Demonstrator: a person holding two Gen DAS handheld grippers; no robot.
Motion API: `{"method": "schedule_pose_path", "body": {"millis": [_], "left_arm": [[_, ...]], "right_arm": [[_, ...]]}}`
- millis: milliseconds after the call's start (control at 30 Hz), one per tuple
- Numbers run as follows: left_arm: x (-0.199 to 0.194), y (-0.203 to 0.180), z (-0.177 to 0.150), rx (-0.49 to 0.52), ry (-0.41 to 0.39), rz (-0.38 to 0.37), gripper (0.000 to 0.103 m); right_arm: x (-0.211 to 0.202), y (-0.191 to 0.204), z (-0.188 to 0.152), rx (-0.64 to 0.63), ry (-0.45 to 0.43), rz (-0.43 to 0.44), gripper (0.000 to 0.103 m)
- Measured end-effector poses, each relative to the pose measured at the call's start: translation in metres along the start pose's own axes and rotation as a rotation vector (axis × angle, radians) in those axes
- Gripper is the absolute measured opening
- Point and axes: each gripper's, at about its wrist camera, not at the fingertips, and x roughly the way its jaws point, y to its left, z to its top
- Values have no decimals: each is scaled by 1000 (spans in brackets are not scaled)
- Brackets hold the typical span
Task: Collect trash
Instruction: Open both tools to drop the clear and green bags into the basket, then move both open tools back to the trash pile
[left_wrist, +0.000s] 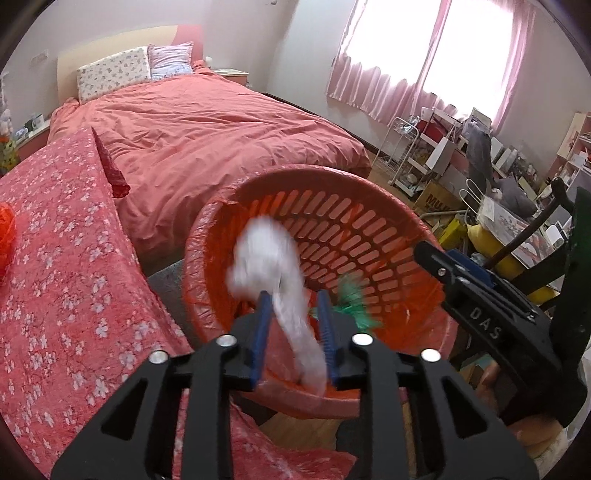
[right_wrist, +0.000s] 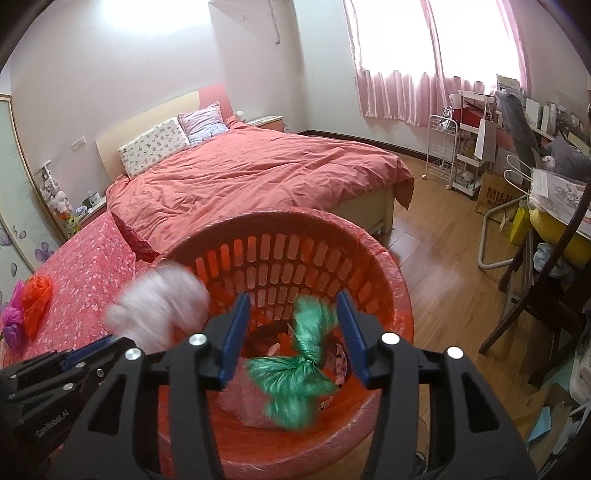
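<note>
An orange slotted basket, lined with a red plastic bag, stands right under both grippers. My left gripper hangs over its near rim, jaws apart. A blurred white plastic bag passes loosely between its blue pads. My right gripper is open above the basket's middle. A blurred knotted green bag lies between and below its pads, clear of both, over other trash in the basket.
A floral red cover at the left carries an orange bag and a purple bag. The bed lies behind the basket. A chair, a cluttered desk and a white rack stand on the wooden floor at the right.
</note>
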Motion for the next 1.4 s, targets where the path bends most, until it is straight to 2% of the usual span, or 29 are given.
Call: {"method": "schedule_pose_path", "body": {"millis": [133,300,433,567,667,967,1067,1200,1400], "left_arm": [[-6,10,-1,-9,-3,19,29],[-29,33,-2,-31,-44,60,29],[-59,63,-7,-66,-102,126,35],[-96,104,-15,-103,-172,239,37],[-126,148,-29,-160,-215,350,40],[-194,274,-62,-370,-266,596,40],[-198,310,-64,-441,-252,624,40],[-188,347,-62,-503,-207,620,40],[-174,359,-53,-514,-184,560,40]], "right_arm": [[-3,3,0,-12,-5,-8,51],[-12,22,4,-56,-30,-6,54],[-21,51,6,-93,-48,36,57],[-27,93,4,-153,-52,92,58],[-30,134,-1,-207,-47,145,58],[-33,247,-23,-351,-33,277,58],[-33,279,-31,-395,-32,296,58],[-30,307,-39,-437,-26,313,58],[-26,330,-48,-488,-19,318,58]]}}
